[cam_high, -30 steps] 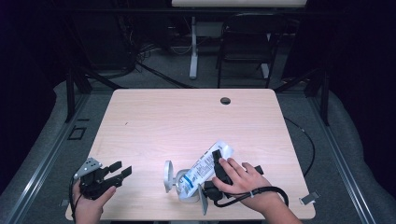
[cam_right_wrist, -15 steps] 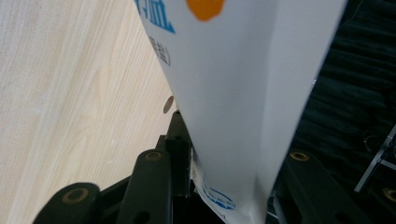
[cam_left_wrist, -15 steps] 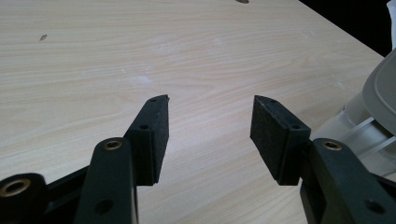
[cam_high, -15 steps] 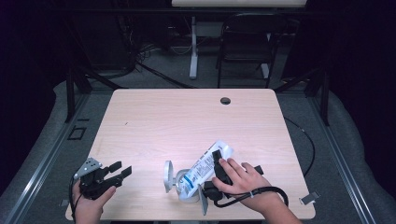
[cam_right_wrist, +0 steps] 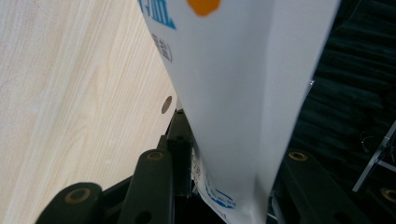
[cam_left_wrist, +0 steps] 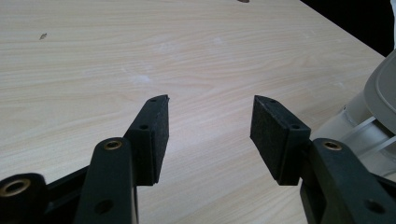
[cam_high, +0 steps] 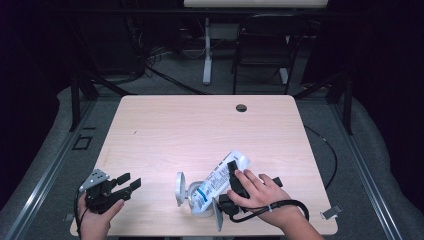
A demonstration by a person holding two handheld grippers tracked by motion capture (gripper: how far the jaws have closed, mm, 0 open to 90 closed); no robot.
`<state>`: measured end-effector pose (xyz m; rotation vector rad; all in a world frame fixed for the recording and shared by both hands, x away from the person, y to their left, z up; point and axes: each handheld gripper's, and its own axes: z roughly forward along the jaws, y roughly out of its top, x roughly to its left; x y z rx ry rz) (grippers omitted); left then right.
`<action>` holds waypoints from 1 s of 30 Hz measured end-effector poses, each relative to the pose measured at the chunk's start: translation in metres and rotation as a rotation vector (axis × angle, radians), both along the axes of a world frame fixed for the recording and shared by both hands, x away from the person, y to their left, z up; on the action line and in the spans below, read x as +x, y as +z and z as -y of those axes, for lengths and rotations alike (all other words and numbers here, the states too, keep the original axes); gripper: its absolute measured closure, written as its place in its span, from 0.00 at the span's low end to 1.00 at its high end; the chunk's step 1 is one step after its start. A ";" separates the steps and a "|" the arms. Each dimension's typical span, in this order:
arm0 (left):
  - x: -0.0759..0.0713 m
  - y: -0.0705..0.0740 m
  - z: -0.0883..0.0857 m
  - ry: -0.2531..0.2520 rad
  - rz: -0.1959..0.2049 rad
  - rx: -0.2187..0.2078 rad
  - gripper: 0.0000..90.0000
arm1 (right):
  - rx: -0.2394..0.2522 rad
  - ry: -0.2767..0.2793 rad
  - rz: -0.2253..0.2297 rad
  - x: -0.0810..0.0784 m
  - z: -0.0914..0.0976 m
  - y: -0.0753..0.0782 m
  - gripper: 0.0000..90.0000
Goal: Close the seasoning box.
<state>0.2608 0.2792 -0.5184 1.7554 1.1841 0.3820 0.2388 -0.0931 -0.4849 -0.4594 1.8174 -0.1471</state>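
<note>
Closing further over the last moment, the jaws of the right gripper (cam_high: 231,172) are pressed on the white squeeze tube (cam_high: 220,181), which is held tilted just above the near edge of the wooden surface (cam_high: 200,130); hands and tube are otherwise placed as before. Its flip cap (cam_high: 179,188) is seen swung open. Well apart at the near left corner, the left gripper (cam_high: 131,183) is held with jaws released and nothing between them.

The wooden table (cam_high: 165,130) (pale grain) bears a white tube (cam_high: 220,181).
</note>
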 end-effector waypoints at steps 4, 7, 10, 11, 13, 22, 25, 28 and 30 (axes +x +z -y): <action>0.000 0.000 0.000 0.000 -0.001 0.000 0.53 | 0.000 -0.004 0.003 -0.001 0.000 0.001 0.75; 0.000 0.000 0.000 0.000 -0.001 0.000 0.53 | -0.002 -0.005 0.003 -0.001 0.000 0.001 0.76; 0.000 0.000 0.000 0.003 0.000 -0.001 0.53 | -0.001 -0.005 0.004 -0.001 0.000 0.001 0.76; 0.000 0.000 0.000 0.003 0.000 -0.001 0.53 | -0.001 -0.005 0.004 -0.001 0.000 0.001 0.76; 0.000 -0.001 0.000 0.004 0.002 -0.003 0.53 | -0.002 -0.005 0.003 0.000 0.000 0.001 0.76; 0.000 0.000 0.000 0.001 -0.001 0.000 0.53 | 0.007 0.004 0.007 -0.001 0.000 0.001 0.76; 0.000 0.000 0.000 0.001 -0.001 0.000 0.53 | -0.004 -0.003 0.013 -0.002 -0.001 0.003 0.76; 0.000 0.000 0.000 0.000 -0.001 0.000 0.53 | 0.004 0.006 0.009 -0.002 -0.001 0.002 0.77; 0.000 0.000 0.000 0.001 -0.001 0.000 0.53 | 0.006 0.007 0.009 -0.002 -0.001 0.002 0.77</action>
